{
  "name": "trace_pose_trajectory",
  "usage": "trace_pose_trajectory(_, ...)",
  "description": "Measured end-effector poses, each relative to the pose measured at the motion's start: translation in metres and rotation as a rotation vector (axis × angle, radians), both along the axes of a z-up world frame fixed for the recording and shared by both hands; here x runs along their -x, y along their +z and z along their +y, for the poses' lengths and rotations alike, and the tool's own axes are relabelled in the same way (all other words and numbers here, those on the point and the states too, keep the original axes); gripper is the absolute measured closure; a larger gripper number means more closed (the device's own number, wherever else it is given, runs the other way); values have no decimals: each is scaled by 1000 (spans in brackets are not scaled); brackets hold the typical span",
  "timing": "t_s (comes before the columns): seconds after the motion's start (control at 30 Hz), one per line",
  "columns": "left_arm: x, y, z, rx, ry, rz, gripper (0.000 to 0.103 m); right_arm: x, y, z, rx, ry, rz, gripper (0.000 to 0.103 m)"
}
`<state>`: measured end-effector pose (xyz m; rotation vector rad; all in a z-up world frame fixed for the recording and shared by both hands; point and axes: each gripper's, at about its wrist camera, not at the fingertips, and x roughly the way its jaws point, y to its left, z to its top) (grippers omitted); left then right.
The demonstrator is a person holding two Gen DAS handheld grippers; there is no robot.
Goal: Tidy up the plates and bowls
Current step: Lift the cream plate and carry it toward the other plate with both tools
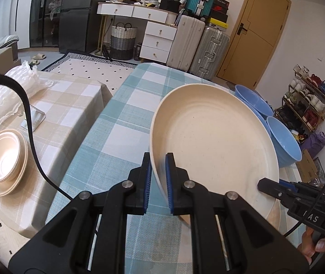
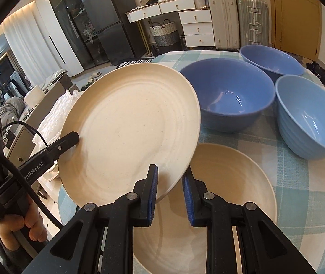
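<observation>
My left gripper (image 1: 158,180) is shut on the rim of a cream plate (image 1: 212,141) and holds it tilted above the blue-checked table (image 1: 116,137). The same plate (image 2: 128,125) shows in the right wrist view, with the left gripper's fingers (image 2: 66,141) on its left rim. My right gripper (image 2: 169,194) straddles the plate's near rim with its jaws apart, a gap showing on the right pad. A second cream plate (image 2: 231,182) lies flat on the table beneath. Three blue bowls (image 2: 226,96) (image 2: 272,59) (image 2: 310,116) stand behind.
On the beige-checked table at left sit stacked cream bowls on a plate (image 1: 3,159), bubble wrap (image 1: 7,96) and a metal stand (image 1: 33,118). Suitcases (image 1: 199,45), a dresser and a shoe rack (image 1: 306,100) stand beyond the tables.
</observation>
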<state>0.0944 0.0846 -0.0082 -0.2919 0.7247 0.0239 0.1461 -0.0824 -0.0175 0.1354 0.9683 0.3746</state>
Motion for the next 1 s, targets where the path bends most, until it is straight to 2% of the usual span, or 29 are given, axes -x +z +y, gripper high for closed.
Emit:
trace_pose_trajectory(0.4,11,-1,-45,-15,-82,9,93,28,2,-38,5,-56,-14,81)
trace_pose_trajectory(1.0,20,-14,-73,-9,-159,32,93,61,-6,-67,13,-109,2,81)
